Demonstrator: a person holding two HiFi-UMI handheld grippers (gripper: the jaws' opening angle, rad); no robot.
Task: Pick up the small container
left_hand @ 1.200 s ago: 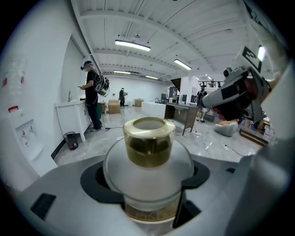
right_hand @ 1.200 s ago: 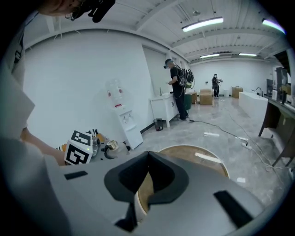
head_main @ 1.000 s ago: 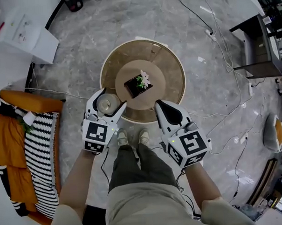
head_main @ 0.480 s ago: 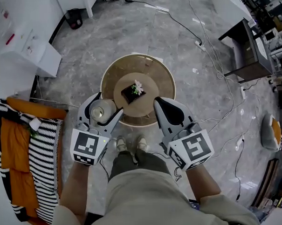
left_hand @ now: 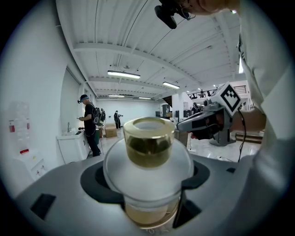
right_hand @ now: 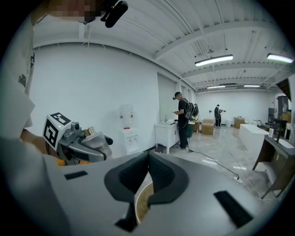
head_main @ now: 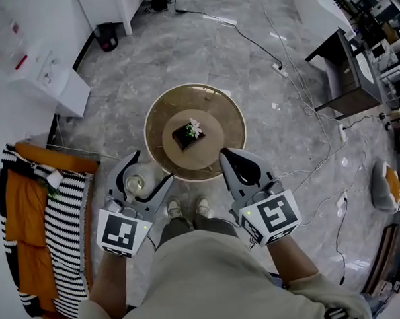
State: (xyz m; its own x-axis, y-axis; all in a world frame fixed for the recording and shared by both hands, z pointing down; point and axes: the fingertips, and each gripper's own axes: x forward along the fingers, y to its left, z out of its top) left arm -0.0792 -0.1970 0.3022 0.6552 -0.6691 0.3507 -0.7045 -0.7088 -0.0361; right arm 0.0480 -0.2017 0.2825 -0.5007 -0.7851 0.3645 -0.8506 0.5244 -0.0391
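My left gripper (left_hand: 146,182) clamps the small container (left_hand: 147,152).
Its gold-rimmed top sits at frame centre; my right gripper (left_hand: 209,122) shows at middle right, and a person (left_hand: 90,122) stands at middle left.

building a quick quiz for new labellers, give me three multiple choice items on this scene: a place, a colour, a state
1. Where is the small container? A on the round table; B between the jaws of the left hand-held gripper; C in the right hand-held gripper.
2. Colour of its cap? A gold; B red; C blue.
3. The right hand-held gripper's jaws: A wide apart; B together, empty; C shut on a cup.
Answers: B, clamped there, off the round table; A, the cap shines gold; B, they meet with nothing between.
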